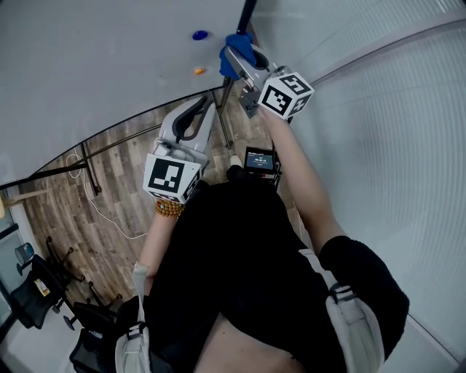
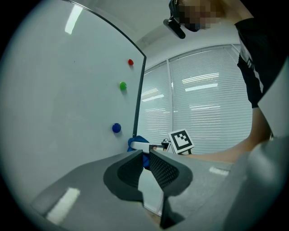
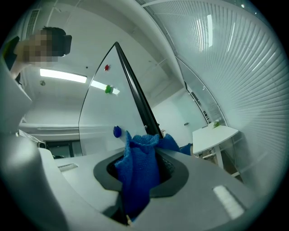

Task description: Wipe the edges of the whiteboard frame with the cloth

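Note:
The whiteboard stands to my left, and its dark frame edge runs up past my right gripper. That gripper is shut on a blue cloth and holds it against the frame edge. In the right gripper view the cloth bunches between the jaws and hangs below them. My left gripper is lower, near the board's bottom edge, shut with nothing in it. In the left gripper view the left gripper points at the cloth and the frame edge.
Red, green and blue magnets sit on the board near the edge. Window blinds fill the right. A small screen device, cables and office chairs are on the wooden floor. A white table stands beyond.

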`<act>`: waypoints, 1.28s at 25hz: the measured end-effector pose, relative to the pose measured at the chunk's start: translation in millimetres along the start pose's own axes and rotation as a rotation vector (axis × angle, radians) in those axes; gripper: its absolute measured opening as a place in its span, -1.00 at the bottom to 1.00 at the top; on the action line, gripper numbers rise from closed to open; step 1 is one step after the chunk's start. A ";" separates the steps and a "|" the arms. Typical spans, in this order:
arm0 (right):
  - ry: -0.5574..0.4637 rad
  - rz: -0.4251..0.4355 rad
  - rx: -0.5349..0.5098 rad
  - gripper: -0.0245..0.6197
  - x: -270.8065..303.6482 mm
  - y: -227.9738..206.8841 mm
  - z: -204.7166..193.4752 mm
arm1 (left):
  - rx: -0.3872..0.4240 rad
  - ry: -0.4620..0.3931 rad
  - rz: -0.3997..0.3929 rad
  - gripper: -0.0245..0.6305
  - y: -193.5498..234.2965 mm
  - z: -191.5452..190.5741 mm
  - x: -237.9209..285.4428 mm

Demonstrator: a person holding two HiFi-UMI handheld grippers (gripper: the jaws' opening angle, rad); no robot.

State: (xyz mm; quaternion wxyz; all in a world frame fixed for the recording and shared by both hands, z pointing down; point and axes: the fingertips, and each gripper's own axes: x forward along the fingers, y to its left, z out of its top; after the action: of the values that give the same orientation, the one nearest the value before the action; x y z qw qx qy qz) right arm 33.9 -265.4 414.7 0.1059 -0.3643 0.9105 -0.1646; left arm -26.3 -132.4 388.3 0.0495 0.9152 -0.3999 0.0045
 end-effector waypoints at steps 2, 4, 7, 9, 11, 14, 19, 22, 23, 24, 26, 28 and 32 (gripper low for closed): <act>0.006 0.006 -0.004 -0.56 -2.3 -1.7 -2.5 | -0.002 0.005 0.006 -0.47 -0.4 -2.0 -1.4; 0.013 0.011 -0.006 -0.56 -3.8 -4.5 -6.9 | -0.002 0.010 0.011 -0.47 -0.3 -5.2 -1.6; 0.045 0.020 -0.018 -0.56 -3.5 -10.2 -16.2 | -0.004 0.016 0.020 -0.47 3.2 -8.4 -1.2; 0.060 0.027 -0.028 -0.56 -3.4 -11.5 -18.4 | -0.004 0.019 0.025 -0.47 5.0 -7.0 -2.4; 0.065 0.037 -0.031 -0.57 -3.2 -12.0 -17.8 | -0.005 0.022 0.032 -0.47 6.5 -6.3 -3.0; 0.082 0.047 -0.039 -0.57 -2.9 -14.0 -19.7 | -0.009 0.029 0.041 -0.47 8.8 -7.6 -3.0; 0.100 0.061 -0.029 -0.57 -2.5 -16.6 -22.3 | -0.012 0.034 0.051 -0.47 11.7 -10.3 -5.2; 0.121 0.056 -0.028 -0.57 -1.9 -17.7 -24.3 | -0.010 0.038 0.055 -0.47 13.2 -11.4 -7.1; 0.128 0.053 -0.030 -0.57 -1.3 -18.1 -25.1 | -0.010 0.039 0.056 -0.47 13.7 -12.1 -7.6; 0.134 0.050 -0.030 -0.57 -0.8 -18.6 -25.8 | -0.011 0.040 0.057 -0.47 14.0 -13.0 -7.9; 0.145 0.044 -0.024 -0.57 0.4 -20.2 -27.7 | -0.012 0.042 0.056 -0.47 13.7 -14.6 -7.7; 0.160 0.035 -0.017 -0.57 1.3 -22.5 -30.7 | -0.013 0.044 0.054 -0.47 12.3 -15.7 -6.0; 0.186 0.021 -0.008 -0.57 3.0 -26.6 -36.6 | -0.016 0.046 0.045 -0.47 8.7 -19.2 -2.1</act>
State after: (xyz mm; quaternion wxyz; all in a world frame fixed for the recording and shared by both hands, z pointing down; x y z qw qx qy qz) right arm 37.0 -277.4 458.3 0.0210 -0.3383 0.9207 -0.1932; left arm -33.5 -135.0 408.0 0.0661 0.9052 -0.4191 0.0235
